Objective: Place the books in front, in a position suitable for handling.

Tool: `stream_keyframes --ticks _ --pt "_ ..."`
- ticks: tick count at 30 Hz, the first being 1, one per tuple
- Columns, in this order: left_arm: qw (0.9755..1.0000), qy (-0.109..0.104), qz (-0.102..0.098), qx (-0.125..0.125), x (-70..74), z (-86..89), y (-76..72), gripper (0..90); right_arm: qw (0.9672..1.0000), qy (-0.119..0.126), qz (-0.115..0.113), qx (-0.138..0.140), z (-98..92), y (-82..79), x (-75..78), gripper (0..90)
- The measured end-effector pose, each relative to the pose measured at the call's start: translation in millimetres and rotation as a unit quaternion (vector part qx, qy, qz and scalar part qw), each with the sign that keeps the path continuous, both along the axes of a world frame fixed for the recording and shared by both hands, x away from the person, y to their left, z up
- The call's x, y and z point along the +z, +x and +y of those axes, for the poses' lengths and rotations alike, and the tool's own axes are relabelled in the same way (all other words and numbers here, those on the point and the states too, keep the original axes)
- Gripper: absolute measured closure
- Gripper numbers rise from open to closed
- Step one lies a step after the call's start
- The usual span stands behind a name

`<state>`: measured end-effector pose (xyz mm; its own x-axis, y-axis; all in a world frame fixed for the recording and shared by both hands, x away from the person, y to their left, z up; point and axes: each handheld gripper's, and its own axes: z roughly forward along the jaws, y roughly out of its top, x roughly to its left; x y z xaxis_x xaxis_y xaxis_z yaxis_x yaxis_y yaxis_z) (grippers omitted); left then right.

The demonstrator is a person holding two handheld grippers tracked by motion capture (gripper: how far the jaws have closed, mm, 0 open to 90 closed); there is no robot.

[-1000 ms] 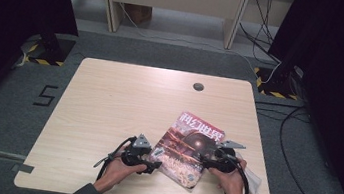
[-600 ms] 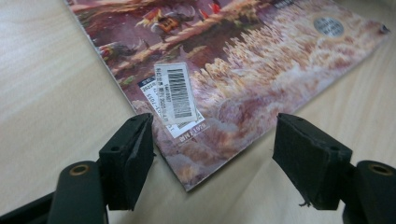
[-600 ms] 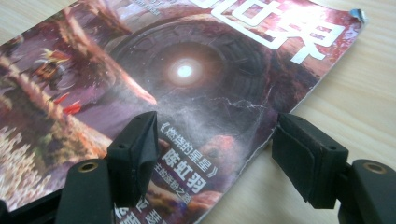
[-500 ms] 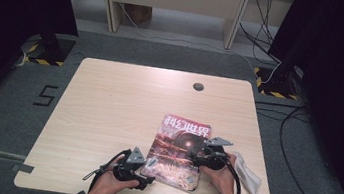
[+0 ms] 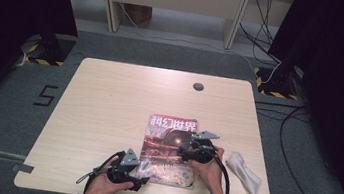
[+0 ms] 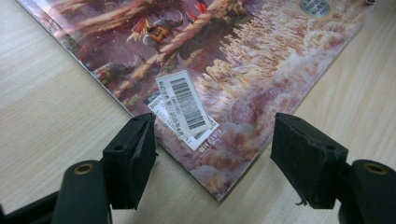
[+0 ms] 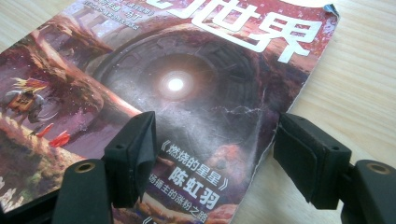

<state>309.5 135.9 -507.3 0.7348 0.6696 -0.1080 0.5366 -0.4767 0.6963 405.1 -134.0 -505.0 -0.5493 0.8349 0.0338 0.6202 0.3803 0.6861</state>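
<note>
A magazine [image 5: 168, 149] with a dark red cover and white title lies flat on the wooden table [image 5: 108, 104], near the front edge. My left gripper [image 5: 143, 173] is at its near left corner. In the left gripper view the barcode corner of the magazine [image 6: 224, 84] lies under and between the jaws of my left gripper [image 6: 212, 154], which stand open without pressing it. My right gripper [image 5: 185, 152] hovers over the cover's right side. The jaws of my right gripper [image 7: 215, 154] have just been opening and straddle the right edge of the magazine [image 7: 177, 84] without gripping it.
A crumpled white cloth [image 5: 244, 173] lies right of the magazine, near the table's front right corner. A dark round cable hole [image 5: 198, 86] sits near the far edge. Cables trail from both grippers toward the person.
The magazine has slid left and turned from tilted to nearly square with the table. Both hands have shifted left with it, the left one also drawing nearer the front edge.
</note>
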Motion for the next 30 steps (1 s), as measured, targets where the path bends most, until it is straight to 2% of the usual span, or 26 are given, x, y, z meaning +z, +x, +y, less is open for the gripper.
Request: stream_keyframes --ticks 4,8,10,13,18,19,20,23,24,27,30 --pt "0.9999 0.011 -0.009 0.004 0.1 4.0 -0.3 30.4 1.0000 -0.001 -0.002 0.000 1.7 -0.1 0.0 30.8" --pt "0.9999 0.004 -0.005 0.008 -0.3 6.3 0.8 29.7 1.0000 0.004 0.007 0.000 -0.2 -2.3 0.7 31.9" --pt "0.9999 0.000 -0.008 0.010 1.0 6.3 0.3 30.0 1.0000 -0.005 -0.001 0.008 -0.9 -4.6 3.3 32.4" --pt "0.9999 -0.001 -0.010 0.003 2.4 6.3 -1.6 29.6 0.9999 -0.001 -0.003 0.012 -3.3 -7.2 7.4 32.7" --pt "0.9995 0.024 -0.021 -0.003 0.9 1.9 -5.2 29.6 0.9999 0.000 -0.005 0.010 -7.2 -8.8 9.6 33.1" --pt "0.9992 0.030 -0.027 -0.002 0.6 2.1 -4.6 30.3 0.9999 0.007 -0.006 0.011 -9.9 -10.6 12.9 33.4" --pt "0.9995 0.027 -0.016 0.003 0.1 3.5 -2.4 30.2 0.9998 0.009 -0.010 0.014 -12.1 -11.4 14.9 33.4" --pt "0.9996 0.025 -0.012 0.005 -1.1 4.3 -0.5 29.3 0.9997 0.008 -0.017 0.015 -17.2 -14.0 19.6 34.2" --pt "0.9996 0.026 -0.013 0.006 -0.8 4.6 -0.2 29.6 0.9996 0.008 -0.026 0.014 -24.3 -16.5 23.8 34.8" --pt "0.9994 0.030 -0.019 0.008 -0.1 4.1 -0.8 29.5 0.9994 0.006 -0.031 0.012 -36.3 -20.4 28.8 35.8" --pt "0.9998 0.010 -0.015 0.006 1.0 4.6 -1.4 27.7 0.9994 0.005 -0.035 0.003 -48.6 -25.9 32.5 35.9"
